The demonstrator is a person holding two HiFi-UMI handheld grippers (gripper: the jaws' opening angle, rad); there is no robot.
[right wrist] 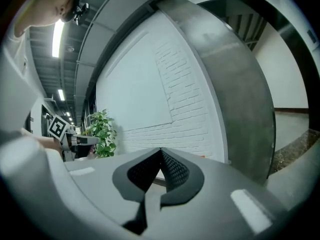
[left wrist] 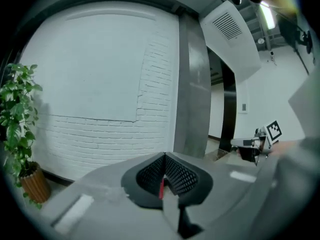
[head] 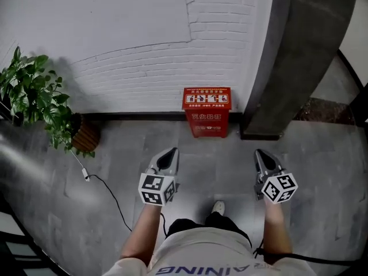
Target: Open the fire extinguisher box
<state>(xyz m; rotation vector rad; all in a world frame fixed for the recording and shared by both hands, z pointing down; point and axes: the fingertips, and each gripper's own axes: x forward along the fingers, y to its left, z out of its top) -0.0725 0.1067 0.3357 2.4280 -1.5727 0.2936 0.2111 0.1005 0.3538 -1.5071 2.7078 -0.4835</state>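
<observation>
The fire extinguisher box point(head: 206, 112) sits shut against the wall point(head: 132, 50); left gripper point(head: 171, 152) and right gripper point(head: 259, 153), jaws together and empty, point toward it, seemingly lined up to approach.

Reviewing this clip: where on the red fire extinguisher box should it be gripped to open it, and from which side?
Probably the front edge of the lid, from the front and above. The box backs onto the wall, with a pillar beside it on the right, so the front is free. The lid overhangs there; no handle shows.
</observation>
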